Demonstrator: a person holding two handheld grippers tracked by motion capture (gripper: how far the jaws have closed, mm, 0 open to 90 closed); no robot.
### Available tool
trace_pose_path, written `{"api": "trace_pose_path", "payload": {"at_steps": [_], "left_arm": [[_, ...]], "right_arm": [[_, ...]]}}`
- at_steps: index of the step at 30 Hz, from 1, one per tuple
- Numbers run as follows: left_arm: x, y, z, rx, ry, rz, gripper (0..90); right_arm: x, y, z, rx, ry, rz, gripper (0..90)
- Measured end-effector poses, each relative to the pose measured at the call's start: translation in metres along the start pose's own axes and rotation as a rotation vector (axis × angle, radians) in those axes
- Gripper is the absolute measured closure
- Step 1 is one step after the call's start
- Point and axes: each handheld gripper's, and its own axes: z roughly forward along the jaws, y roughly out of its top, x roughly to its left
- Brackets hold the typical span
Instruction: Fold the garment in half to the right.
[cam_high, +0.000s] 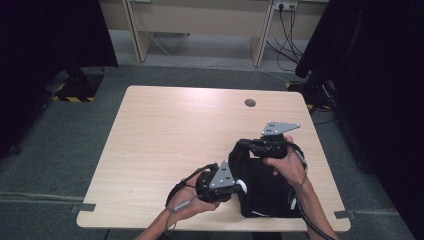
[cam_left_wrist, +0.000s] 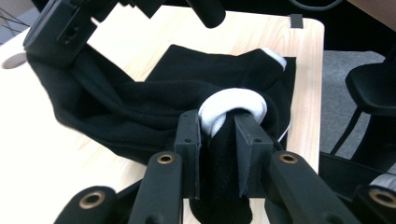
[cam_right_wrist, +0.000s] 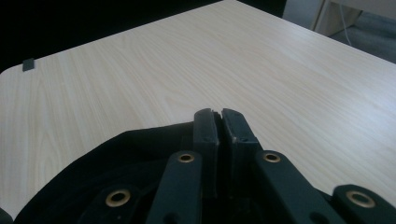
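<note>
Both sets of jaws are pinching the black garment (cam_high: 265, 187), lying at the table's (cam_high: 165, 135) near right corner. Left gripper (cam_left_wrist: 218, 135) is clamping bunched cloth beside its white trim (cam_left_wrist: 233, 105); right gripper (cam_right_wrist: 219, 122) is closing tight on a far fold, lifting it, probably to spread or fold the fabric between them.

The counter (cam_high: 165, 135) is pale wood with a fine straight grain. At its near right lies a black garment (cam_left_wrist: 154, 100) with a white ribbed cuff (cam_left_wrist: 233, 105). Both grippers are black, with brass-coloured rivets and grey plates. The floor (cam_high: 50, 150) is grey carpet.
</note>
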Motion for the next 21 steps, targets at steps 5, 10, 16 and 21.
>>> {"api": "trace_pose_path", "payload": {"at_steps": [5,10,16,21], "left_arm": [[-0.005,0.01,0.02,0.013,-0.028,0.007,73.1],[-0.014,0.021,0.046,0.021,-0.052,0.025,73.0],[-0.022,0.028,0.076,0.024,-0.07,0.024,72.9],[-0.025,0.025,0.099,0.032,-0.087,0.005,71.6]], "right_arm": [[-0.013,-0.019,-0.011,0.0,-0.014,0.032,85.1],[-0.022,-0.032,-0.022,0.003,-0.041,0.052,84.7],[-0.032,-0.046,-0.036,0.021,-0.083,0.074,83.8],[-0.042,-0.058,-0.041,0.047,-0.114,0.098,76.1]]}}
